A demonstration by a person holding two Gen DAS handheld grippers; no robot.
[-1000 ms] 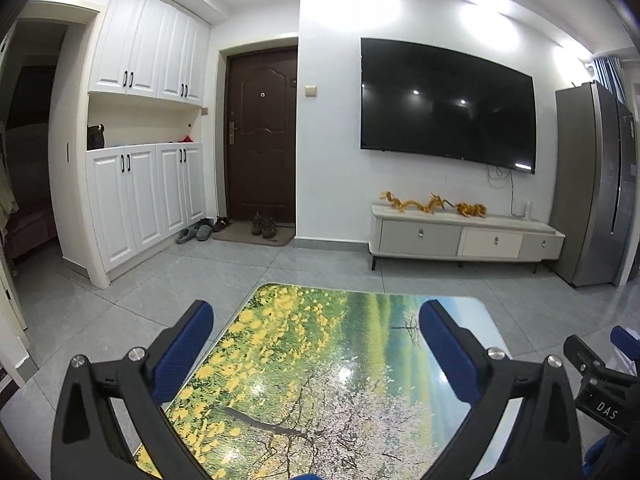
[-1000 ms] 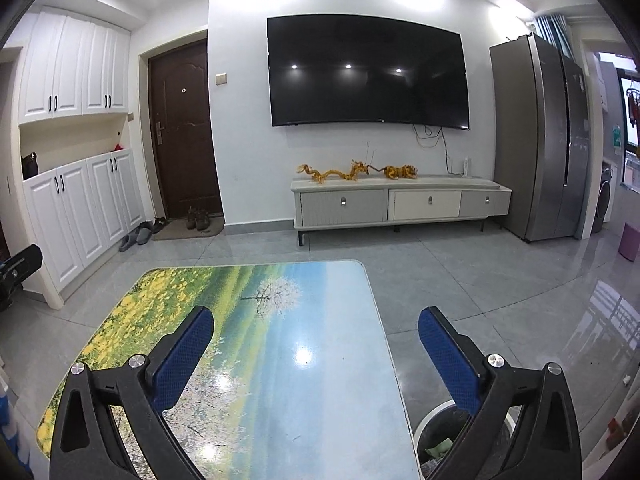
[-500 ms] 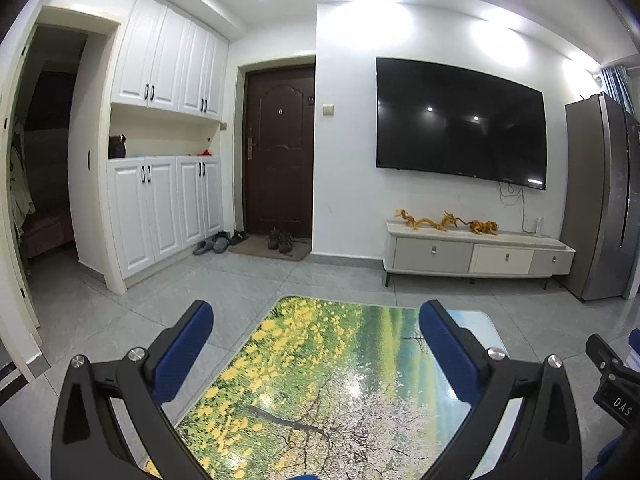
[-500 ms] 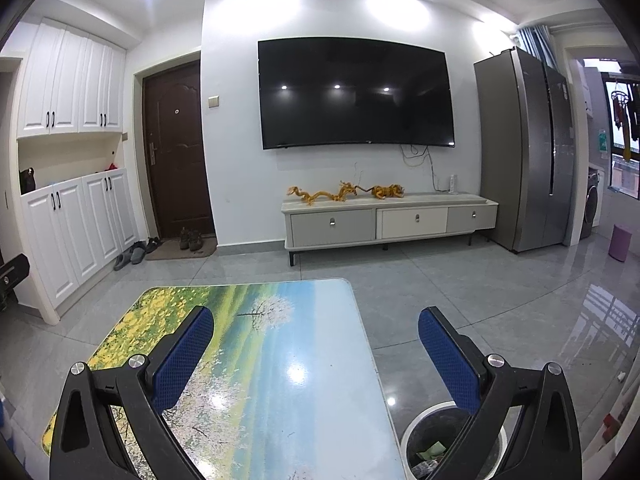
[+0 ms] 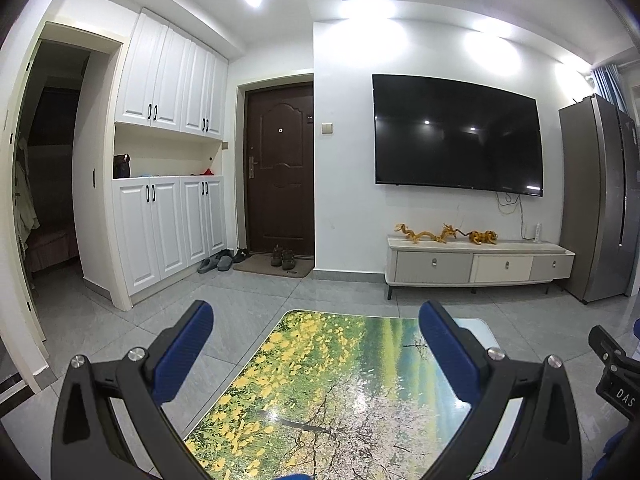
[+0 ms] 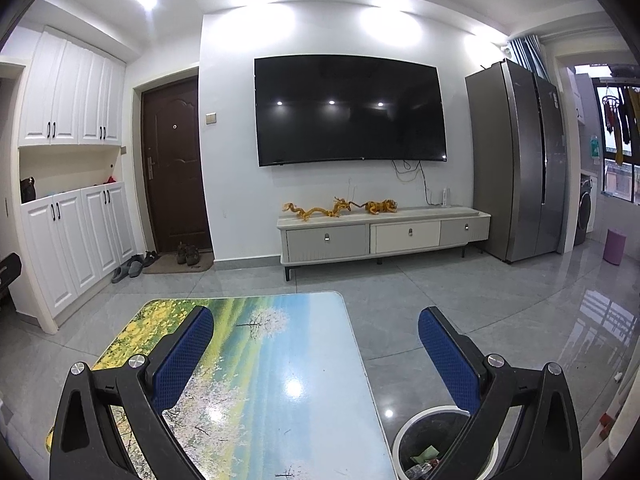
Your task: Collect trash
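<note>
Taking the landscape-printed table point(image 5: 320, 392) as the landmark, going left to right: far beyond its left corner in the left wrist view stands a dark open doorway point(image 5: 52, 168); next to that, white cupboards point(image 5: 168, 184) with black handles and an open niche; then a dark brown entrance door point(image 5: 280, 168) with a doormat point(image 5: 274, 268) and several pairs of shoes point(image 5: 282, 258) on the grey tiled floor point(image 5: 120, 336); straight beyond the table's far edge hangs a large black television point(image 5: 456, 136) above a low white media cabinet point(image 5: 476, 264) carrying golden dragon figurines point(image 5: 444, 235); beyond the table's right corner stands a steel refrigerator point(image 5: 600, 200); the left gripper point(image 5: 316, 352) hovers above the table with its blue-padded fingers point(image 5: 184, 356) spread wide apart and nothing between them; at the right edge of this view a black part marked DAS shows, beside the table

In the right wrist view the right gripper point(image 6: 316, 354) also hangs above the table, over its right half, its fingers point(image 6: 448, 356) likewise wide apart and holding nothing; just beside the table's right near corner, on the floor, stands a white-rimmed trash bin point(image 6: 432, 452) with a dark liner, and scraps of trash point(image 6: 424, 460), one green, lie inside it; the right finger partly covers the bin; far off to the table's right are a pink stool point(image 6: 616, 246) and a washing machine point(image 6: 586, 216)
</note>
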